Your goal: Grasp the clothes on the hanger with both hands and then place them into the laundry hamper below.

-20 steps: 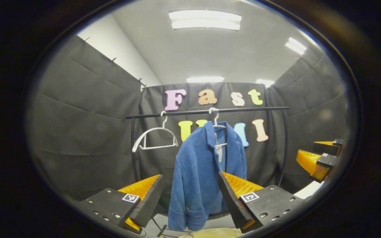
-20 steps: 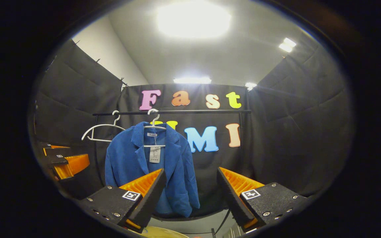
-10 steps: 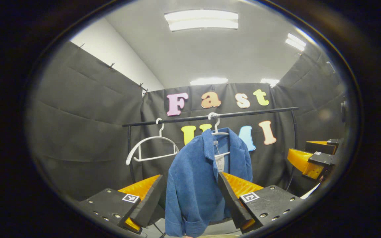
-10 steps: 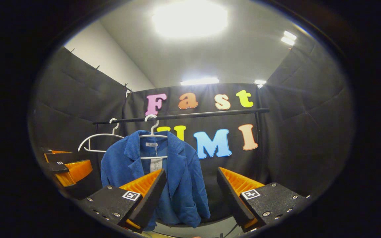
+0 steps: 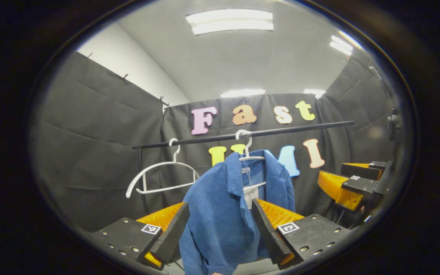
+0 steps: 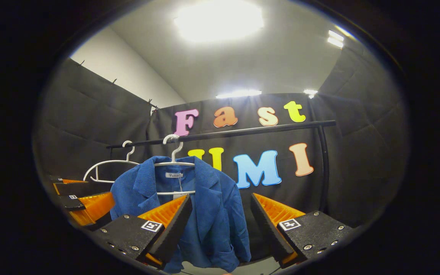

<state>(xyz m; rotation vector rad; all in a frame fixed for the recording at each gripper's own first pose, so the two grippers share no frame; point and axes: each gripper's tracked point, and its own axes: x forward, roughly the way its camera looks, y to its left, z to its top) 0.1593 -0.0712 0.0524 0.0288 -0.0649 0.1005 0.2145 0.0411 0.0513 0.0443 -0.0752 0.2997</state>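
A blue corduroy jacket hangs on a white hanger from a black rail. My left gripper is open, its orange-and-black fingers framing the jacket's lower half without touching it. My right gripper is open too, with the jacket's right side between and behind its fingers. In the left gripper view the right gripper shows at the right edge. In the right gripper view the left gripper shows at the left edge.
An empty white hanger hangs on the rail to the left of the jacket. The rail's black uprights stand at both ends. Black cloth walls close the booth on three sides.
Both grippers have moved closer to the jacket and tilted upward; the jacket and rail look larger and the floor has slipped out of sight. Both stay open.
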